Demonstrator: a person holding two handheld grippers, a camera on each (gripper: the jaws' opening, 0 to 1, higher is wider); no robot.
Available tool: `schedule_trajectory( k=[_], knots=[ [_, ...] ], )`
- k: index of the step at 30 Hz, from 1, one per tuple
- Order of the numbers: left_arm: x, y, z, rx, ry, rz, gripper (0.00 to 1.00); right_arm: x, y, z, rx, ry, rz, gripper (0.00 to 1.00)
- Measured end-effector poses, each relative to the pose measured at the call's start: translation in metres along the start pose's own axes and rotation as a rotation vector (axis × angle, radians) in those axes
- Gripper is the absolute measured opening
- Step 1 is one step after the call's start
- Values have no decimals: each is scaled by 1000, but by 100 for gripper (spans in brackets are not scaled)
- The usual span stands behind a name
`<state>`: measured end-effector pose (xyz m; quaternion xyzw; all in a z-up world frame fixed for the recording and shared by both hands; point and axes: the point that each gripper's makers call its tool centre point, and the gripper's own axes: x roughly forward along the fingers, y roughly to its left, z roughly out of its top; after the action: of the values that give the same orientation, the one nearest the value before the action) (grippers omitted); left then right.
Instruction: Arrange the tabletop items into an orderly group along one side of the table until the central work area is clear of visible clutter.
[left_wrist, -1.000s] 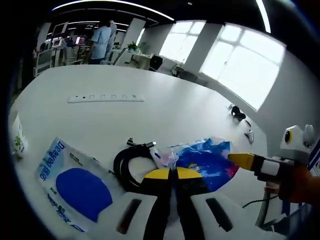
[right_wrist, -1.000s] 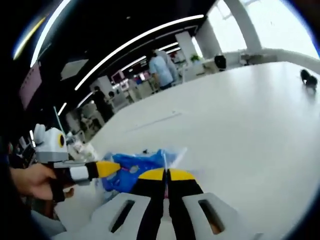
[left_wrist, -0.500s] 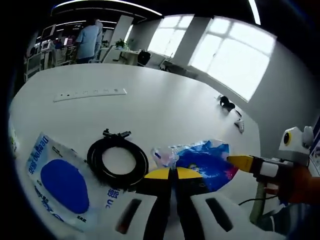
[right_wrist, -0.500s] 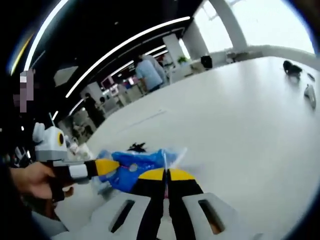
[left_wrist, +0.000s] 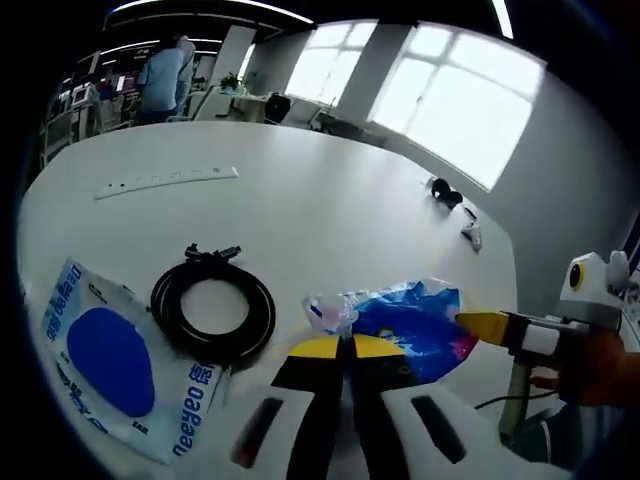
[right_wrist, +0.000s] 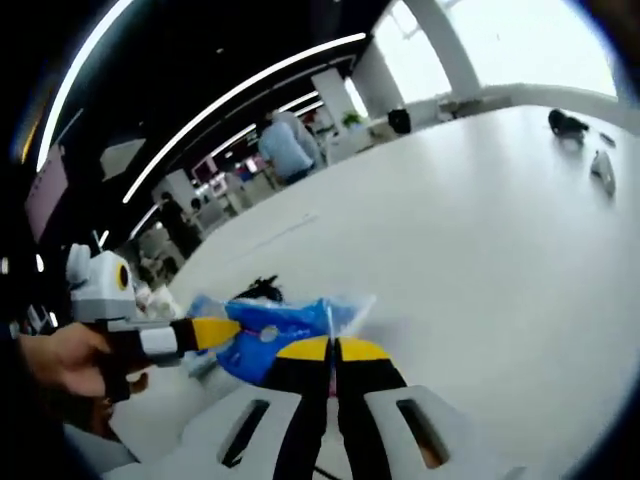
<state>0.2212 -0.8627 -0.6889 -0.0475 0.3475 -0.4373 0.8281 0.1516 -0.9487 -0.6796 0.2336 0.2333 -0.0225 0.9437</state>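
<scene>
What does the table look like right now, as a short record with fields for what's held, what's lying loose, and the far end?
held item: blue plastic bag, pinched by both grippers
left gripper: shut on one edge of the bag
right gripper: shut on the other edge
loose near bag: coiled black cable; white packet with blue oval, partly under the cable
far end: white power strip; small dark object
surface: white table

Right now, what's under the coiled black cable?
The coiled black cable lies mostly on the bare white table; its near edge overlaps the corner of the white-and-blue packet. Whatever print sits under that overlap is covered.
</scene>
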Motion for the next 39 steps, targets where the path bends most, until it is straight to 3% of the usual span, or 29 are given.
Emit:
schedule_trajectory(
  k=[22, 39],
  knots=[
    [7, -3, -18, 37, 43, -16, 1, -4, -14, -19, 22, 24, -33, 0],
    [10, -2, -34, 50, 72, -12, 5, -5, -25, -40, 18, 87, -75, 1]
  ],
)
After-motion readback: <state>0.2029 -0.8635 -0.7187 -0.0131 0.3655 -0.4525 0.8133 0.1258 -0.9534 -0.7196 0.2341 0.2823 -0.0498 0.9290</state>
